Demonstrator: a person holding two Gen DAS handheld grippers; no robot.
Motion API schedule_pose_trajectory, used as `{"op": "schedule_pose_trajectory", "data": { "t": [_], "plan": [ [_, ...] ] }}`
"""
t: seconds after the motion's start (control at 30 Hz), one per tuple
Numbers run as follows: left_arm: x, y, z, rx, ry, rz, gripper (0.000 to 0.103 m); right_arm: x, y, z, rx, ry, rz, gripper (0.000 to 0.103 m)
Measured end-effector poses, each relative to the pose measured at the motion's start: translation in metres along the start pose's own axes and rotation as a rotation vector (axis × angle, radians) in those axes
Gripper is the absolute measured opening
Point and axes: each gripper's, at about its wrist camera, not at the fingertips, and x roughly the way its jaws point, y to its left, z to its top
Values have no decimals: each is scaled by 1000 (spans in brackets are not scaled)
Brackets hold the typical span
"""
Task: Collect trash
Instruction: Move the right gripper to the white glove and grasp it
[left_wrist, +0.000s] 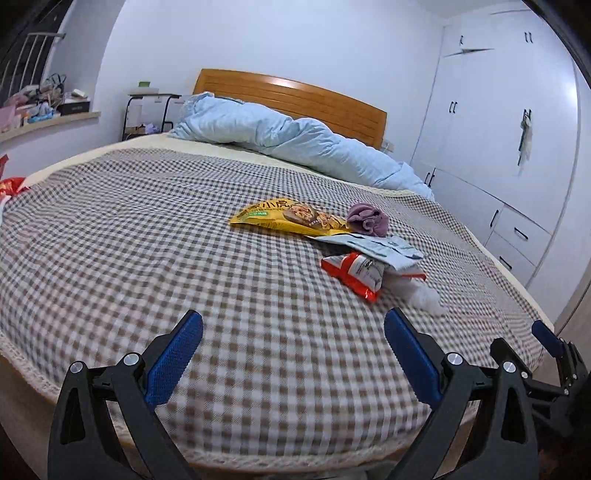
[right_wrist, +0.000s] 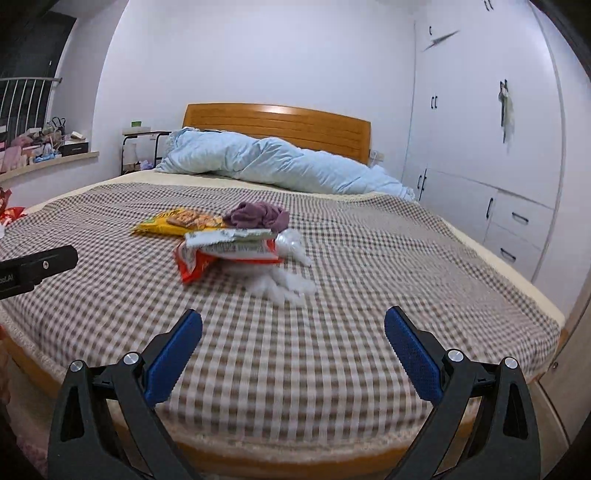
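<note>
Both grippers, left (left_wrist: 293, 323) and right (right_wrist: 293, 323), spread wide, gripping nothing, above checked blanket (left_wrist: 184, 258). Ahead: yellow packet (left_wrist: 288, 219), red wrapper (left_wrist: 354, 273), purple cloth (left_wrist: 369, 219), heaped together.

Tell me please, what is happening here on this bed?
A person holds two tools over the foot of a checked bed, collecting trash. The left tool and the right tool are both open and empty. Ahead lies a small pile: a yellow snack bag, a red wrapper, a pale wrapper, a purple cloth and clear white plastic. Nothing is picked up yet.
</note>
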Motion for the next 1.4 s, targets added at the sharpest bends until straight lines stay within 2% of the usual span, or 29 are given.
{"op": "schedule_pose_trajectory", "data": {
  "t": [0.27, 0.5, 0.67, 0.77, 0.87, 0.93, 1.1, 1.3, 1.4],
  "plan": [
    [32, -6, 17, -34, 22, 3, 95, 38, 2, 17, 0, 9, -27, 95],
    [68, -4, 34, -6, 24, 70, 95, 71, 1, 27, 17, 4, -68, 95],
    [95, 7, 29, -14, 91, 104, 95, 99, -4, 21, 65, 53, -62, 95],
    [104, 15, 28, -18, 103, 131, 95, 109, -2, 14, 94, 77, -53, 95],
    [114, 25, 28, -62, 147, 119, 95, 113, 3, 10, 76, 82, -74, 95],
    [116, 22, 26, -42, 152, 122, 95, 118, 3, 6, 70, 103, -78, 95],
    [119, 12, 21, 25, 155, 142, 95, 116, 2, 3, 84, 87, -72, 95],
    [118, 13, 19, 11, 155, 135, 95, 114, 6, 3, 61, 75, -21, 95],
    [117, 12, 19, 12, 156, 136, 95, 112, 7, 7, 59, 69, -26, 95]
  ]
}}
